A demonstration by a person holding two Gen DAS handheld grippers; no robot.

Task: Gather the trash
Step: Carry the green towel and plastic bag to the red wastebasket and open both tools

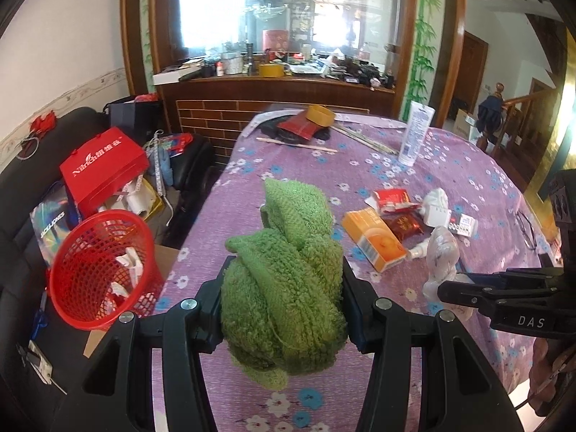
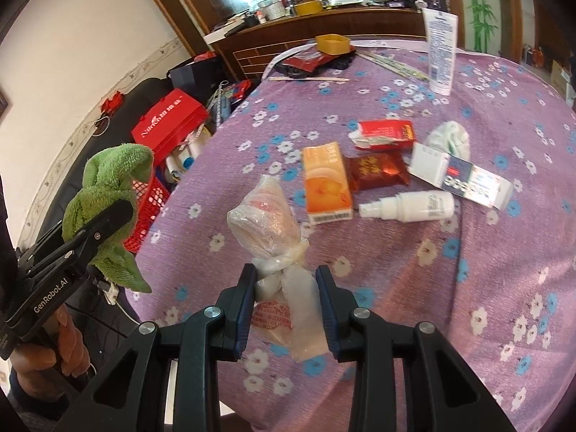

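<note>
Left gripper [image 1: 284,298] jaws clamped on green cloth [image 1: 288,280]. Right gripper [image 2: 286,297] jaws gripping knotted bag [image 2: 268,230] above desk [image 2: 468,288]. Red basket [image 1: 100,270] left.

Table [image 2: 468,288] under purple floral cloth; we note items resting directly on it. Centre cluster: orange carton [image 2: 325,183], dark red packet [image 2: 378,171] touching its side, red wrapper [image 2: 385,133] behind, white spray bottle [image 2: 410,207] lying flat, white-and-blue box [image 2: 460,176] beside crumpled tissue [image 2: 450,136]. Far edge: upright white tube [image 2: 440,50], yellow tub [image 2: 333,43] on red pouch [image 2: 306,61], chopstick [image 2: 309,79] lying flat.
</note>
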